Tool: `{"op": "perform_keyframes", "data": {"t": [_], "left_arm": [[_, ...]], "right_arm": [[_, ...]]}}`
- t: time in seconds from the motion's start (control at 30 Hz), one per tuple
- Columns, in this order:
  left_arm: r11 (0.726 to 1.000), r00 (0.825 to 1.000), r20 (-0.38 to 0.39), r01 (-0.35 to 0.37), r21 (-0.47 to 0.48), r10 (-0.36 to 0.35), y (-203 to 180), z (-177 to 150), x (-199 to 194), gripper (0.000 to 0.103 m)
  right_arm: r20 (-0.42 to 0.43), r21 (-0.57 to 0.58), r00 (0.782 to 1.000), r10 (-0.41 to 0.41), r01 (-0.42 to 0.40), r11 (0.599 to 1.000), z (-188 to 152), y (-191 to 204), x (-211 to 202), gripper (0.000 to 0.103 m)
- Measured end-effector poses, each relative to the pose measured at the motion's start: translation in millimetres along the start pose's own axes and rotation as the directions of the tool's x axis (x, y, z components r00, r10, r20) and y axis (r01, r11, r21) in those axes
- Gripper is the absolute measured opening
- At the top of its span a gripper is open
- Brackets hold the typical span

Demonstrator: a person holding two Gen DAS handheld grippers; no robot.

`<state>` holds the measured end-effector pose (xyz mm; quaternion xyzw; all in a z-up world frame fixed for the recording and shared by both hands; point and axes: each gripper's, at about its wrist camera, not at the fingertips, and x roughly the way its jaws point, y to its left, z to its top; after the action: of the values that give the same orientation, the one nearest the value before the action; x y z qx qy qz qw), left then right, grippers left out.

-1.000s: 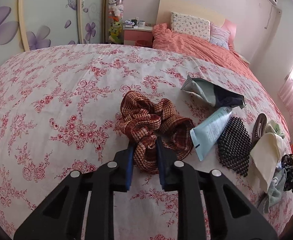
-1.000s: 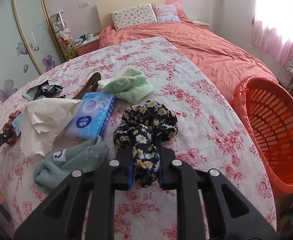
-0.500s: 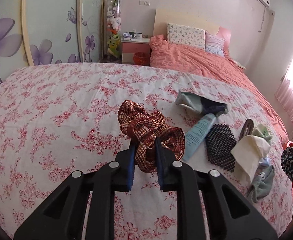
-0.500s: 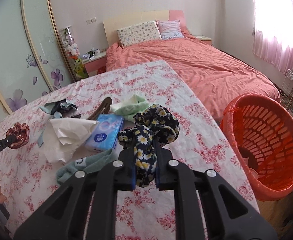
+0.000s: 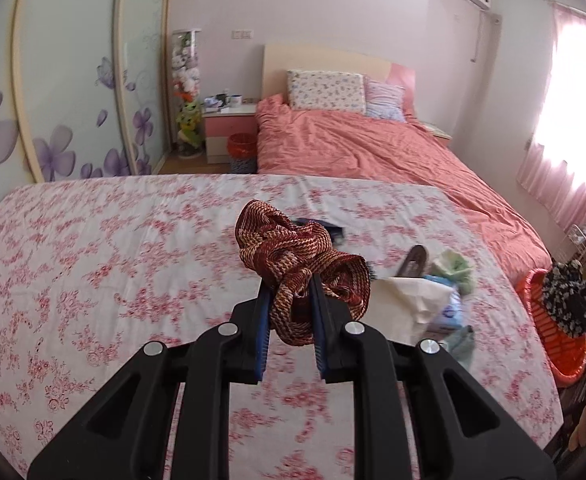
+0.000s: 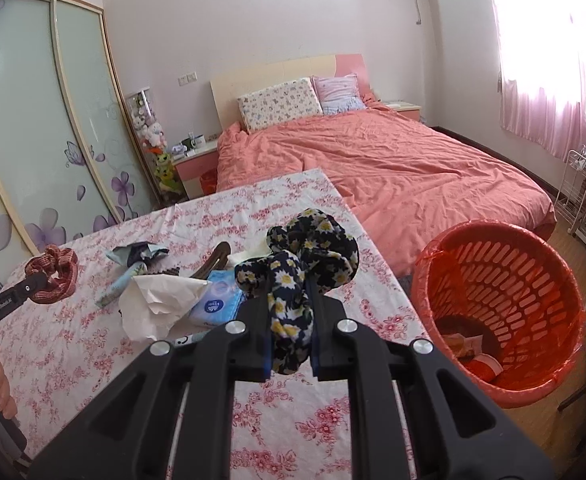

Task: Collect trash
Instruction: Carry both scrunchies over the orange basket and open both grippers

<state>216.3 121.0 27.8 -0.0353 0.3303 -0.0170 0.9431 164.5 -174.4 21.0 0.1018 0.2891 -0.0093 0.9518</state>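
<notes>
With both scrunchies clamped mid-frame, red scrunchie [image 5: 301,264] in left gripper [image 5: 291,316] and daisy scrunchie [image 6: 305,264] in right gripper [image 6: 291,320], neither's in orange basket [image 6: 533,384] lower right yet; tissue [image 6: 157,304] and other clutter remain.

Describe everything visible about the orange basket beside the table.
The orange basket is a round plastic bin with slotted walls, lined with a thin orange-red bag tied over its rim. It stands upright on the wooden floor, off the table's right edge near the bed's foot. A few scraps of paper or packaging lie at its bottom. Nothing is seen touching it from above.
</notes>
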Motion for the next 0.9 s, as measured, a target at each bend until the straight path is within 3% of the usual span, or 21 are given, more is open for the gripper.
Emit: {"op": "perform_keyframes", "data": {"t": [0.23,0.47,0.67,0.9], "left_arm": [[0.993,0.996,0.014,0.092,0.072,-0.093,-49,-1,-10,0.018],[0.971,0.98,0.011,0.197,0.132,-0.2,-101,-4,-18,0.018],[0.938,0.953,-0.005,0.298,0.178,-0.302,-149,-11,-22,0.018],[0.879,0.908,-0.046,0.415,0.234,-0.416,-210,-19,-16,0.018]], "right_arm": [[0.034,0.027,0.999,-0.017,0.016,1.0,5,-20,-20,0.014],[0.053,0.069,0.998,-0.041,0.037,0.997,6,-50,-38,0.014],[0.06,0.126,0.995,-0.076,0.067,0.99,7,-85,-50,0.014],[0.083,0.178,0.987,-0.137,0.12,0.977,8,-129,-62,0.014]]}}
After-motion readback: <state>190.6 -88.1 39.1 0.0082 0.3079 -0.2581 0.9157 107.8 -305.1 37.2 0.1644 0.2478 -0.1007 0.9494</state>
